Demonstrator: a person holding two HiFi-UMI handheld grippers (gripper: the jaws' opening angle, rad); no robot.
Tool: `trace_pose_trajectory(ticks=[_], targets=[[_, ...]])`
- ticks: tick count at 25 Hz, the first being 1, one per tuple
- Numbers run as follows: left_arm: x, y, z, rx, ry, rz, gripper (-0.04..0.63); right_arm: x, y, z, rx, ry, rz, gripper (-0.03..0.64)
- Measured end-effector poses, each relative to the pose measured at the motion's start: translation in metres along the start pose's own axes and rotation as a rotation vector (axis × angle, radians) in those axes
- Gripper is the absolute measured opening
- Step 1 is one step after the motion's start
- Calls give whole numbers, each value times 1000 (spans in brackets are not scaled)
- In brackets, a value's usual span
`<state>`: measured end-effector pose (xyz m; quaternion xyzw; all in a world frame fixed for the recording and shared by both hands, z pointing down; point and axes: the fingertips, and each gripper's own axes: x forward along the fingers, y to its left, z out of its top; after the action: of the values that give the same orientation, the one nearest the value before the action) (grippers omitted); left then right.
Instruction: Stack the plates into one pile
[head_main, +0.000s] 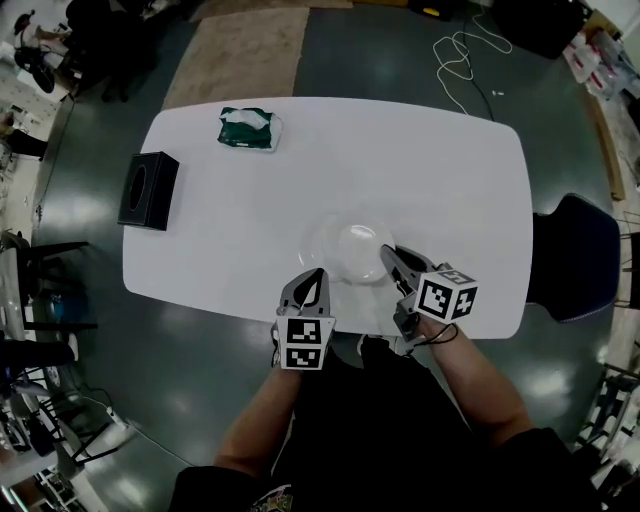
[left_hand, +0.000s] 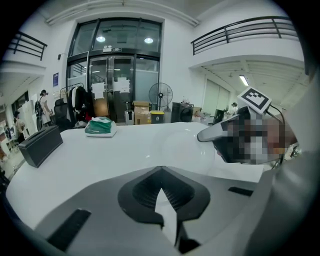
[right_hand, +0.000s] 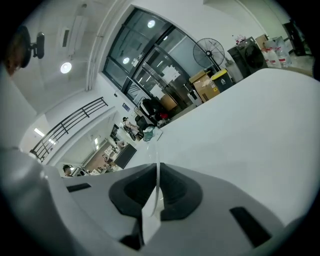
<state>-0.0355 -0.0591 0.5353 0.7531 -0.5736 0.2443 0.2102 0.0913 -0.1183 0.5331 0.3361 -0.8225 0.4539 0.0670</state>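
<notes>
- My left gripper (left_hand: 160, 175) is closed, and I see nothing between its jaws. Its tips sit at the near-left rim of the clear plate (head_main: 345, 245).
- My right gripper (right_hand: 156, 170) is clamped on that plate's right rim, which shows edge-on between the jaws.
- The plate is at the near middle of the white table (head_main: 450, 170).
- A green tissue pack (head_main: 247, 128) and a black tissue box (head_main: 148, 190) lie well apart from it, far left.

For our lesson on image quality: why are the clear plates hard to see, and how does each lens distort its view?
Head view: clear plates almost vanish on the bright white table, only faint glints show them; the table's edges bow. Left gripper view: black round vignette, the balcony railing curves. Right gripper view: scene tilted, a ceiling lamp flares.
</notes>
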Motion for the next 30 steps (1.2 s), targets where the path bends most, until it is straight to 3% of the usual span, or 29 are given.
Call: trace_pose_trajectory(ticks=[13,17,23,28,30], targets=[[-35,79,-22,-22,-11,-14,18,53,18,-40,248,-21,-96,29],[-40,91,-23,-16,-18,-36,18,56,12,-45,273,-49,-150,31],[-45,98,-26,-9,-18,-77,19,60,3,-51,169,-24,-264,60],[-52,105,-25,7,-21,-107,20,61,-8,-56,-58,53,-415,102],[-56,109,-25,13,-25,-119,18,62,-10,-57,-161,84,-479,156]])
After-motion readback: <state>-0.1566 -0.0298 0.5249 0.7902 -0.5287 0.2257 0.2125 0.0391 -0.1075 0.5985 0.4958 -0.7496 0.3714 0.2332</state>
